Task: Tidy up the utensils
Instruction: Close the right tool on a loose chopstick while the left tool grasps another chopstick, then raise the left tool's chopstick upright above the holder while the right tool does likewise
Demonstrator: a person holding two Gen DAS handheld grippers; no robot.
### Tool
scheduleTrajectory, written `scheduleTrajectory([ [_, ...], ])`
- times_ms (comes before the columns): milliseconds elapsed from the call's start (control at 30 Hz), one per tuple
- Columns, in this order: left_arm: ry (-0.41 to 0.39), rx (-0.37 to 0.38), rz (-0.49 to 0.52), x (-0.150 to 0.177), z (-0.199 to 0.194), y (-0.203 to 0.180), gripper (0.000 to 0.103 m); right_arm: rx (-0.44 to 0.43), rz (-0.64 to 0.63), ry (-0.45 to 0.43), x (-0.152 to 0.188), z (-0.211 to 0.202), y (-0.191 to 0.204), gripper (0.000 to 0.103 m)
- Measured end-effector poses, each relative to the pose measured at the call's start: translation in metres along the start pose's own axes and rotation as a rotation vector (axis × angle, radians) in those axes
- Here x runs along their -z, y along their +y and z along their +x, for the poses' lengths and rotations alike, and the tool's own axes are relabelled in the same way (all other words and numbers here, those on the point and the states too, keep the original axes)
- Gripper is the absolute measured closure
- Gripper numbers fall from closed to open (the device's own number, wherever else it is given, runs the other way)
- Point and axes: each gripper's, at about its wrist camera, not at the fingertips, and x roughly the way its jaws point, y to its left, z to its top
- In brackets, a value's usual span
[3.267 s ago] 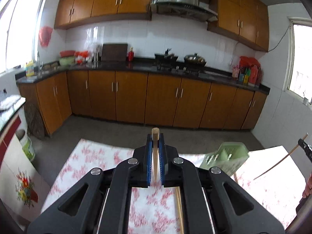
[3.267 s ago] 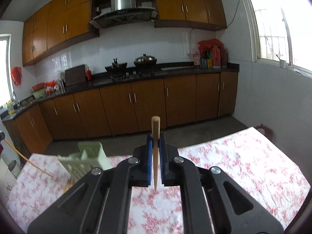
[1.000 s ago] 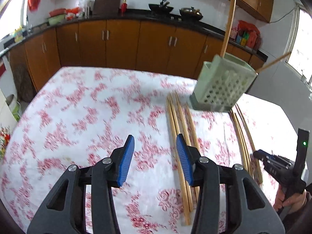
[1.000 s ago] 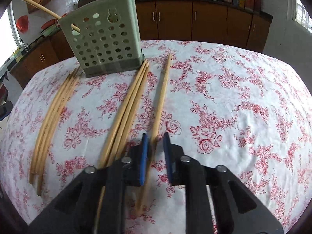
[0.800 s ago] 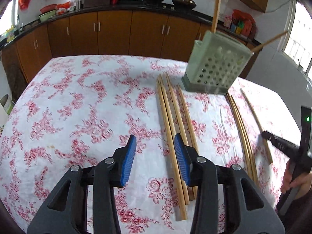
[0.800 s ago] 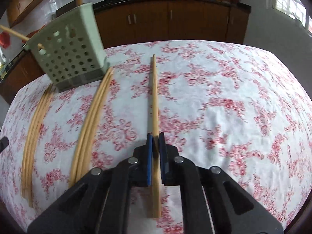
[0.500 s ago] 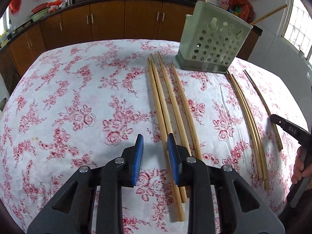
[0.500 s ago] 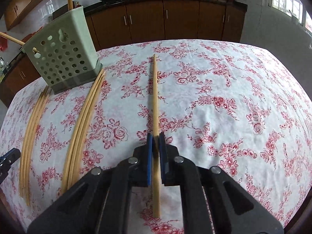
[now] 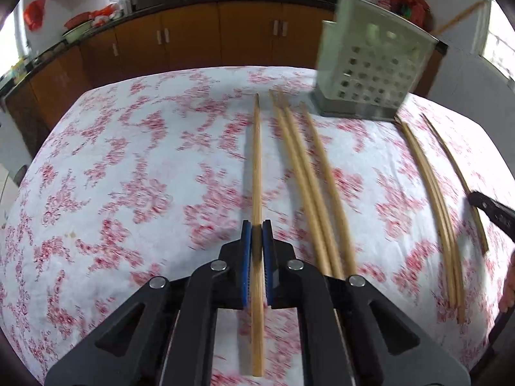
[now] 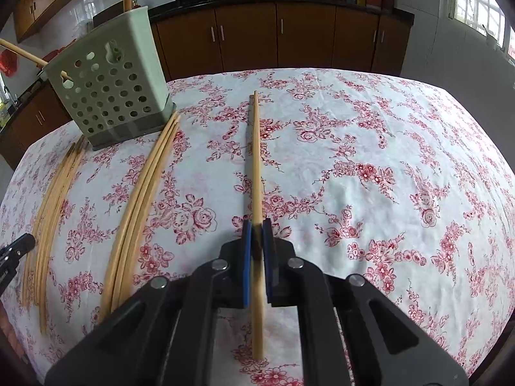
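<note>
Now both grippers are clamped, each on a single chopstick. Left gripper [image 9: 257, 230]: jaws have just been closing, and the blue pads now pinch the left chopstick [image 9: 256, 160] a little behind its middle; its near end runs back under the gripper body. Right gripper [image 10: 257, 228]: pads likewise clenched on the right chopstick [image 10: 256, 160], at about the same station along its length.

Landmark: the perforated green holder [image 10: 109, 87], upright on the floral tablecloth [image 10: 386, 160]. The right chopstick lies to the holder's right, well apart from it, tip pointing past its base. The left chopstick lies to the holder's left, beside a loose group of chopsticks [image 9: 309, 186]. Another bundle [image 10: 141, 212] starts just beside the holder's base. Two sticks already stand inside the holder.

Handling, judged: light, stiff, smooth wood; slender enough to pivot between the pads. A grip near the middle limits swing; tip-first entry into the holder looks sensible. Left view is motion-blurred, so whether that stick has cleared the cloth is uncertain.
</note>
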Motion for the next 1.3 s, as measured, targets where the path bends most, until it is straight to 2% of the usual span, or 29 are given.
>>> scheduleTrajectory([
  [133, -0.001, -0.045, -0.076, -0.014, 0.009, 0.033, 0.095, -0.003, -0.002, -0.008, -0.005, 0.004, -0.003, 0.095],
  [267, 0.005, 0.008, -0.111, -0.014, 0.009, 0.051, 0.095, 0.001, -0.007, -0.014, -0.01, 0.008, -0.006, 0.095],
  [533, -0.02, 0.043, -0.087, 0.0, 0.001, 0.048, 0.094, -0.001, -0.005, -0.016, -0.007, 0.006, -0.008, 0.095],
  [1300, -0.031, -0.005, -0.054, 0.012, -0.008, 0.044, 0.094, 0.01, -0.019, -0.024, 0.015, -0.012, -0.006, 0.095],
])
